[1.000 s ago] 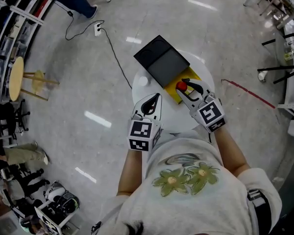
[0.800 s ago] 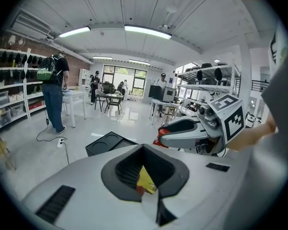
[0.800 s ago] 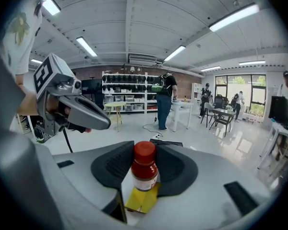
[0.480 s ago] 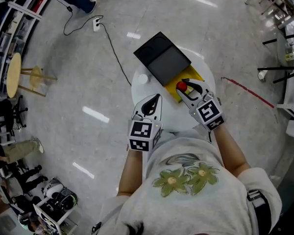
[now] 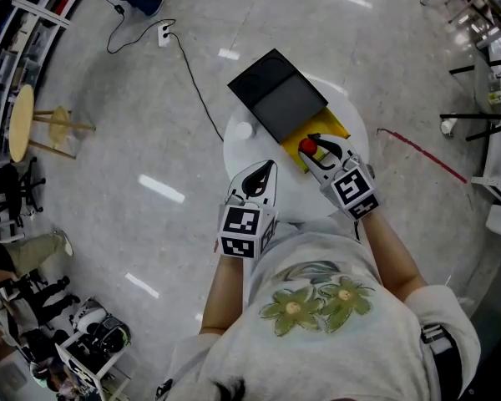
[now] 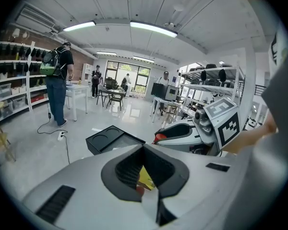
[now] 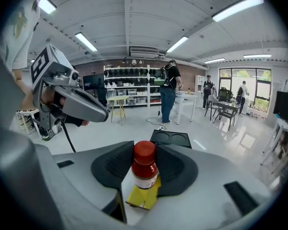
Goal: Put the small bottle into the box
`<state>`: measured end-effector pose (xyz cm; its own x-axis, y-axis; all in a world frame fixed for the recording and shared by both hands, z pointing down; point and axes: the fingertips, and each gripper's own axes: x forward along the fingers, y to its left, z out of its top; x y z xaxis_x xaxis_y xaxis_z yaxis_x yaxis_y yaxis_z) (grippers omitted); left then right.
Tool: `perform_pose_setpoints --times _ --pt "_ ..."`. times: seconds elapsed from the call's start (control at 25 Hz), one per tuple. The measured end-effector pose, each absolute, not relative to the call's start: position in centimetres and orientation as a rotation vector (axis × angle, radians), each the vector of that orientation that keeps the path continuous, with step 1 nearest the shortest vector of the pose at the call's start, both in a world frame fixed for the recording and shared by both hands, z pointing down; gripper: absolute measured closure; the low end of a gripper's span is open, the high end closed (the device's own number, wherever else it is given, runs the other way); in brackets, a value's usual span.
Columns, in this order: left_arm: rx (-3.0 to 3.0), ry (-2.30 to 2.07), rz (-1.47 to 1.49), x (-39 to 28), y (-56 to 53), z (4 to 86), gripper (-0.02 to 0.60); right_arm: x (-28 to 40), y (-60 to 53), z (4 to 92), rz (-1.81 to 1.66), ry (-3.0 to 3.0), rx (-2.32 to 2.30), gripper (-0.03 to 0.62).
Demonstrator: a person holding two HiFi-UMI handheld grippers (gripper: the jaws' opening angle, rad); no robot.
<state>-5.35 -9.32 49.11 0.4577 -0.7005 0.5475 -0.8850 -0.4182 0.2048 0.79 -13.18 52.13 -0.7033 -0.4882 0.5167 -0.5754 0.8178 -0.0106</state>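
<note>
The small bottle (image 7: 145,169) has a red cap and a pale label. My right gripper (image 7: 145,153) is shut on its body, upright. In the head view the bottle (image 5: 307,146) hangs just over a yellow box (image 5: 332,129) on the round white table (image 5: 296,199); my right gripper (image 5: 315,145) reaches in from the near right. An open black case (image 5: 275,100) lies against the yellow box at the table's far side. My left gripper (image 5: 265,170) hovers over the table's near left, jaws together and empty. The left gripper view shows its tips (image 6: 144,150) closed and the red cap (image 6: 159,138) beyond.
A small white round object (image 5: 244,132) sits on the table's left part. A cable and power strip (image 5: 163,36) lie on the floor beyond. A wooden stool (image 5: 25,128) stands far left. A person with a backpack (image 6: 57,80) stands by shelves.
Hardly anything: the right gripper keeps the bottle over the yellow box, and the head view has shifted slightly.
</note>
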Motion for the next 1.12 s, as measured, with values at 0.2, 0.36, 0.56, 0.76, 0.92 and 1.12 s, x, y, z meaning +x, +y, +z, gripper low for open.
perform_pose_setpoints --times 0.2,0.36,0.56,0.76,0.92,1.12 --pt "2.235 -1.323 0.533 -5.4 -9.2 49.4 0.578 0.6 -13.2 52.7 0.243 -2.488 0.777 0.448" --pt "2.228 -1.323 0.535 -5.5 -9.1 49.7 0.578 0.6 -13.3 53.5 0.254 -2.478 0.767 0.447" --pt "2.221 -1.330 0.536 -5.7 -9.0 49.8 0.578 0.6 -13.3 54.4 0.275 -2.465 0.759 0.447" --pt "2.217 -1.339 0.534 -5.8 -8.8 49.8 0.578 0.6 -13.2 55.2 0.285 -2.453 0.753 0.447" --pt "2.215 -1.338 0.537 -5.9 -8.8 49.9 0.578 0.6 -13.2 55.9 0.298 -2.441 0.749 0.448" --pt "2.210 -1.339 0.540 -6.0 -8.7 50.0 0.578 0.8 -13.2 56.9 0.312 -2.424 0.740 0.447"
